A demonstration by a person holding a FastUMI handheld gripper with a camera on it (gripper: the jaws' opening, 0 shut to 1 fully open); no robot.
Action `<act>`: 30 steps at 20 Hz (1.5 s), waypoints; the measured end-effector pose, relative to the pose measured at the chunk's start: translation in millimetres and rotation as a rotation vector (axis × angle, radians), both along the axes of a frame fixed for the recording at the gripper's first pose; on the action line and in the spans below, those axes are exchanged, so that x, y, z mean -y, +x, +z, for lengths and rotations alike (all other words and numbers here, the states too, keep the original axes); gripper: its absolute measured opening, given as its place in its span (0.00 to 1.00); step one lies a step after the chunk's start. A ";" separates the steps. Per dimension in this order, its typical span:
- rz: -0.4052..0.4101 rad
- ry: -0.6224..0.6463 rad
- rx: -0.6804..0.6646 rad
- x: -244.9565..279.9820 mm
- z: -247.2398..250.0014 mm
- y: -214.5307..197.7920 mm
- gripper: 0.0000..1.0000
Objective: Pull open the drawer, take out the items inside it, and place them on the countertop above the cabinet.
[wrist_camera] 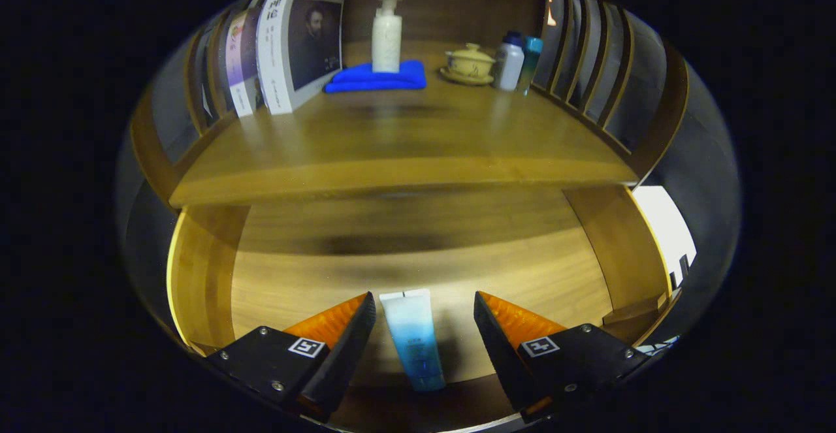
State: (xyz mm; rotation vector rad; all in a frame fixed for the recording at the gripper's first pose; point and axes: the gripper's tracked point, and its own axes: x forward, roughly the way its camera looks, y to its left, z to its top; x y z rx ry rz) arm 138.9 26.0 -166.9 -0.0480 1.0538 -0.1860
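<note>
Lying between the released gripper (424,328) fingers in the open drawer (418,270), the tube (413,338) looks light, soft, slippery; pinch mid-body.

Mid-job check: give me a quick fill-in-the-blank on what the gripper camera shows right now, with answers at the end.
1. The gripper is ____, its fingers either side of the tube without touching it.
2. The tube lies on the floor of the open ____.
3. On the countertop, the pump bottle stands on a folded blue ____.
4. The lidded cup sits to the ____ of the pump bottle.

Answers: open; drawer; cloth; right
</note>
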 end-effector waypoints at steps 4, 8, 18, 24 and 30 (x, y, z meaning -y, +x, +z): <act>-0.035 0.045 -0.094 -8.2 -20.8 -10.8 0.93; -0.050 0.046 -0.166 -8.3 -30.3 -19.5 0.93; -0.100 0.134 -0.299 -16.7 -49.8 -29.3 0.77; -0.104 0.110 -0.216 -16.1 -46.4 -27.9 0.52; -0.078 0.066 -0.053 -14.8 -29.9 -15.8 0.47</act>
